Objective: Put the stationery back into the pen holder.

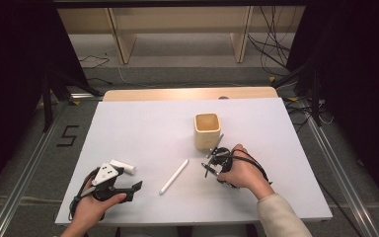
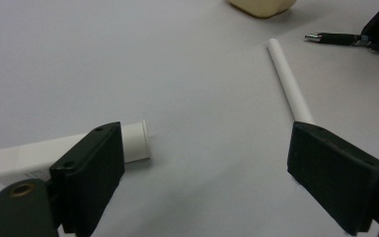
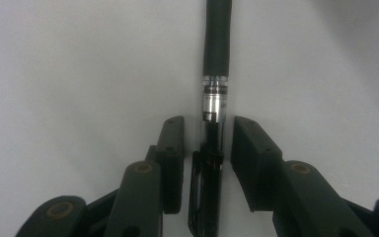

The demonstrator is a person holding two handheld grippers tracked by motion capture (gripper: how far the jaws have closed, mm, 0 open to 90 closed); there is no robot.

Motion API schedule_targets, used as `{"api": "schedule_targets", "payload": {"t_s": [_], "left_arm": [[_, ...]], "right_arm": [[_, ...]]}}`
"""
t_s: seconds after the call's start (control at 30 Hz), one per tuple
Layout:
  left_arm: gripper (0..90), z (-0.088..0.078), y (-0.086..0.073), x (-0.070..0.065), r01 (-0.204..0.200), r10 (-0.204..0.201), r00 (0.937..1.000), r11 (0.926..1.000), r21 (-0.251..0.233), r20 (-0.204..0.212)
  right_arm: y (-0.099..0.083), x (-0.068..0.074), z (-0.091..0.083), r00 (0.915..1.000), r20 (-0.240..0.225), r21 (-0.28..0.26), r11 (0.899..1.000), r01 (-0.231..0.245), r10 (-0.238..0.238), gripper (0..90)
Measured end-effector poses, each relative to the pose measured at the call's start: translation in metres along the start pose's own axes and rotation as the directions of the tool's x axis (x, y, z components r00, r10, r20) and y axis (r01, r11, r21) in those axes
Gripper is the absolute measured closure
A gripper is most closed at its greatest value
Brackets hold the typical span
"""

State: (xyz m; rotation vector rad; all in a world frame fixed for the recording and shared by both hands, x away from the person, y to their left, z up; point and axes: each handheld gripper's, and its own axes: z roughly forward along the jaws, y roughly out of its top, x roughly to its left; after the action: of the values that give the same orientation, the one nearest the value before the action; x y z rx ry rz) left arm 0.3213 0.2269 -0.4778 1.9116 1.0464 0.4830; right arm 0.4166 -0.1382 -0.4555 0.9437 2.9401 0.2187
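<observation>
The black pen (image 3: 216,59) has a matt barrel with a shiny metal ring, the white bench (image 1: 143,123) looks smooth and matt.

In the right gripper view, a black pen (image 3: 212,89) with a silver ring lies on the white table surface (image 3: 79,64) and runs from near to far. The right gripper (image 3: 208,148) has one jaw on each side of the pen's clip end. A narrow gap shows between each pad and the pen.
</observation>
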Motion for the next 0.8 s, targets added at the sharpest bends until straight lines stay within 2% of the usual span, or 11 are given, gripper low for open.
{"api": "schedule_targets", "payload": {"t_s": [0.8], "left_arm": [[14.2, -0.0002, 0.0001, 0.0000, -0.002, 0.002, 1.0000, 1.0000, 0.000, 0.001]], "right_arm": [[0.0027, 0.0023, 0.0007, 0.9999, 0.007, 0.016, 1.000, -0.008, 0.008, 74.7]]}}
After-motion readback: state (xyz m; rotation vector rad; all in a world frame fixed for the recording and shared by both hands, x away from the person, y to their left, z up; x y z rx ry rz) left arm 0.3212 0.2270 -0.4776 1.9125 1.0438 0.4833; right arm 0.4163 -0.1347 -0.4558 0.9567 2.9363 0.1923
